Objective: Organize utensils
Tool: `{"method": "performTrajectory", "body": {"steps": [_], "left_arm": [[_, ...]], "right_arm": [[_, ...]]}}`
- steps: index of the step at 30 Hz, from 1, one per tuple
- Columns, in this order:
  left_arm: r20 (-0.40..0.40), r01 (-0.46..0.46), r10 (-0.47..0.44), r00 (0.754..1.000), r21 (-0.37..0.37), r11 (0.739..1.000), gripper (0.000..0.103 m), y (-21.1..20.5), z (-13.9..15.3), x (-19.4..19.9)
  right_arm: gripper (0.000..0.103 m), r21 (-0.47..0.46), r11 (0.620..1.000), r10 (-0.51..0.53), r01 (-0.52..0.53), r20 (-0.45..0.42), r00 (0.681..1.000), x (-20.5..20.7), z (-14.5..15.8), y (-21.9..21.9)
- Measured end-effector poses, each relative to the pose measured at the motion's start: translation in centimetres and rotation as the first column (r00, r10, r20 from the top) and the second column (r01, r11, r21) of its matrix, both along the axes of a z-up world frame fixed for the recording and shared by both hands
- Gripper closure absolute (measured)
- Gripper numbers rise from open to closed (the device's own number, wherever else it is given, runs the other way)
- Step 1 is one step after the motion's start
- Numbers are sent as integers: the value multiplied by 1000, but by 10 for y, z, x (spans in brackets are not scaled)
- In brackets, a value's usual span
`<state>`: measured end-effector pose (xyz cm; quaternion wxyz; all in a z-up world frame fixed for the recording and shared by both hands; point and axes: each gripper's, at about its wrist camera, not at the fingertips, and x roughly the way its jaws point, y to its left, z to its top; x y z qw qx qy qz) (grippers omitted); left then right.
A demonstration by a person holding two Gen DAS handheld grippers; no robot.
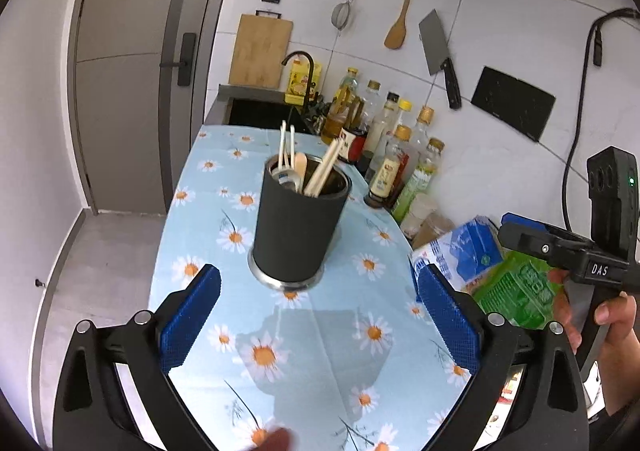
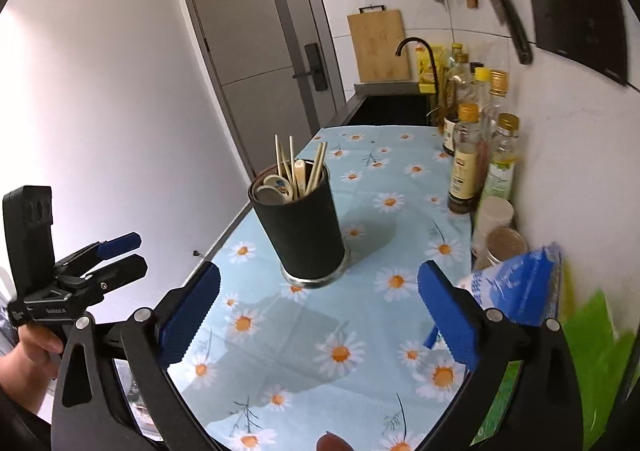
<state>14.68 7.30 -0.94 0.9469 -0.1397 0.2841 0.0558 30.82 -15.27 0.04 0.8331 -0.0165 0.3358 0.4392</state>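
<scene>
Black utensil holder (image 1: 298, 227) stands upright mid-tabletop (image 1: 340, 363), chopsticks (image 1: 322, 171) and spoons inside; lower contents hidden by its wall. Left gripper (image 1: 320, 311) and right gripper (image 2: 318, 309): jaws spread wide, nothing between, both short of the holder.

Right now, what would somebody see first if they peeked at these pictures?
Probably the black utensil holder, full of chopsticks and spoons, standing in the middle of the daisy tablecloth. Next, the crowd of bottles along the white wall beyond it, and the cleaver hanging above.
</scene>
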Motion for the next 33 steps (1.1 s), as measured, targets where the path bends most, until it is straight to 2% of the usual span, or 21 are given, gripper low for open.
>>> {"method": "performTrajectory", "body": {"steps": [2,7,13,17,20,24,33], "left_arm": [[14,-4,4,1000,-8,1000,7,-4,-5,-6],[-20,-36,36,999,-15,999,7,-15,-24,-17],[-56,-45,44,997,-7,999,7,-28,-35,-21],[-101,-39,39,994,-1,999,7,-34,-44,-19],[-115,-34,39,993,45,998,7,-38,-45,-16],[-118,-44,45,992,13,999,7,-35,-47,-13],[-125,-51,55,991,29,998,7,-38,-47,-11]], "right_arm": [[5,-12,1000,-3,3,-18,1000,-6,-9,-4],[5,-48,999,-21,19,-40,999,-22,-25,-9],[5,-94,995,-39,39,3,999,-34,-42,-10],[5,-112,993,-44,44,-4,999,-39,-52,-12],[5,-112,992,-65,63,-15,998,-40,-57,-14],[5,-116,990,-79,79,8,997,-42,-56,-14],[5,-140,989,-40,43,26,999,-42,-57,-8]]}}
